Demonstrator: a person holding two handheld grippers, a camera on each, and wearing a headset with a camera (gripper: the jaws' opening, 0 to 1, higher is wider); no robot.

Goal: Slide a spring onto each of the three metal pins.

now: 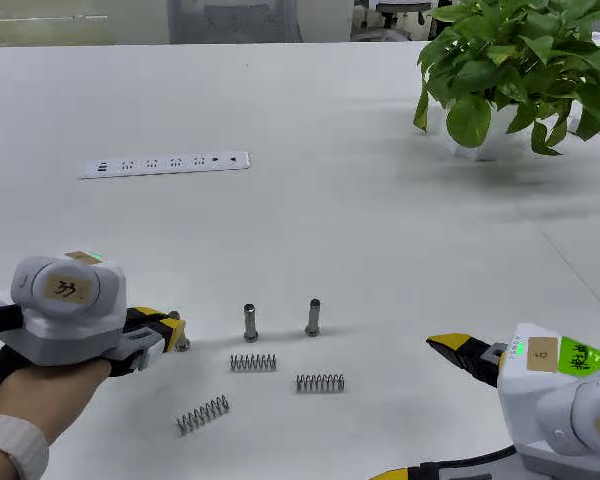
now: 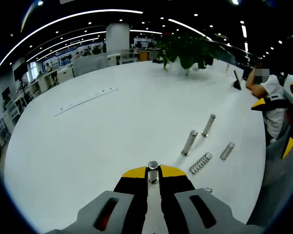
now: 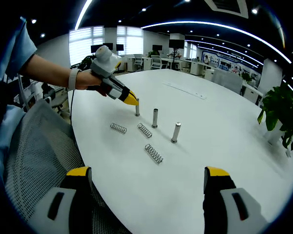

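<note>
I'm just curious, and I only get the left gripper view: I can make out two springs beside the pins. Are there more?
Observer: The head view shows three springs lying flat on the table. The last is nearest the person.
Visitor: And the other claw?
Observer: The right claw is wide open and holds nothing.
Visitor: Who holds my claw?
Observer: A hand with a white wristband holds the left claw, which is shut on a pin.
</note>
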